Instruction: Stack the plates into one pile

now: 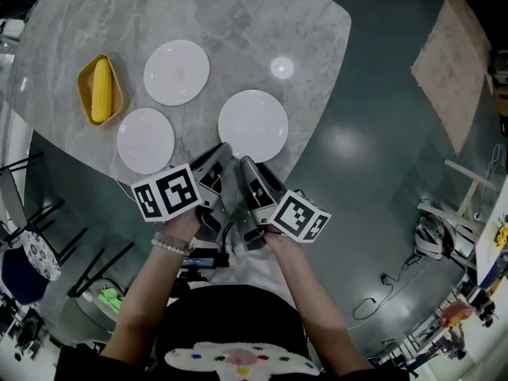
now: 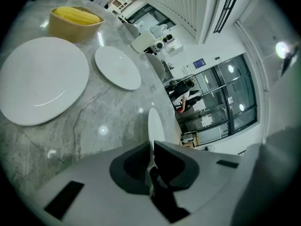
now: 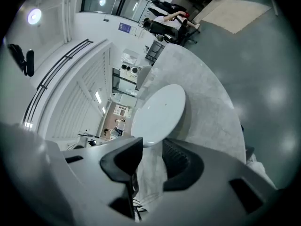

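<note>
Table [image 1: 262,22] holds, left to right: bowl [image 1: 117,82] with corn [image 1: 101,94], 2 plates [image 1: 176,71], near plate [image 1: 252,125].

Looks like a lab-style office: marble desk [image 1: 262,22], polished grey floor [image 1: 373,173] strewn with cables [image 1: 373,300], glass partitions [image 2: 235,93] far beyond the left fingers [image 2: 176,161].

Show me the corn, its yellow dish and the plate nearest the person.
corn [image 1: 101,94], head view, middle of the cob.
yellow dish [image 1: 119,90], head view, right wall.
nearest plate [image 1: 254,121], head view, bare centre.
</note>
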### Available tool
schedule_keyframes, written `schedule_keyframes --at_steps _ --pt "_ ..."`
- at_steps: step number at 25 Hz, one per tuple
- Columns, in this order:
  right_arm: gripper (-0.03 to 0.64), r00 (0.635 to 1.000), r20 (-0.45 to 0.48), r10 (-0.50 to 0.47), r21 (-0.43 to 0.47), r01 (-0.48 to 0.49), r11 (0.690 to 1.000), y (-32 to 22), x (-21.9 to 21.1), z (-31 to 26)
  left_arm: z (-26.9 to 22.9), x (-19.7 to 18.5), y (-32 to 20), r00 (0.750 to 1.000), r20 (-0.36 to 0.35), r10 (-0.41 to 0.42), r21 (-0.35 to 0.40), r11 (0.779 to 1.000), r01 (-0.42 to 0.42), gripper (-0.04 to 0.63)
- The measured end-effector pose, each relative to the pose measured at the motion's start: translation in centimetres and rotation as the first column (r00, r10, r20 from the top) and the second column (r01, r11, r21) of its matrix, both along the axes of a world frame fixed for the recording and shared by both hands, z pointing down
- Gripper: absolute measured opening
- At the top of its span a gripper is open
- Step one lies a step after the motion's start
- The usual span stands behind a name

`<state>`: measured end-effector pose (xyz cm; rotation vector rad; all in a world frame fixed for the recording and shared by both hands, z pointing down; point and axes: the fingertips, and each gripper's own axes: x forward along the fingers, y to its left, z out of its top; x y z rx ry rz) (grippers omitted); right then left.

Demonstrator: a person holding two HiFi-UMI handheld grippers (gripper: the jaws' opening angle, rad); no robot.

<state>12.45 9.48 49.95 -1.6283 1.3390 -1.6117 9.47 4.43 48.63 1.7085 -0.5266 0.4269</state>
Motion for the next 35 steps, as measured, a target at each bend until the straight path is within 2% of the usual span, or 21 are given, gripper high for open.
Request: schedule_keyframes --at_steps 6,20,27,35 --pt "0.129 0.996 -0.084 -0.038 -0.002 0.038 0.999 -0.5 0.7 -0.5 -0.8 -0.2 -0.7 0.999 -0.022 -0.028 0.011 1.0 0.029 0.035" --pt "0.129 0.962 -0.187 -0.197 0.015 0.203 0.979 -3.5 0.0 -2.8 -2.6 -1.8 -2.9 0.986 -0.07 -0.154 0.032 0.987 0.156 0.038" --pt "0.129 0.939 -0.207 -0.276 0.012 0.285 0.959 -5.5 -0.6 -2.9 -2.7 -2.8 -4.5 0.97 -0.082 -0.23 0.036 0.972 0.233 0.038" --pt "0.129 0.894 -0.219 -0.392 0.008 0.403 0.915 -9.3 -2.0 -2.9 -2.5 -4.6 -7.7 0.94 -0.092 -0.329 0.034 0.942 0.334 0.04"
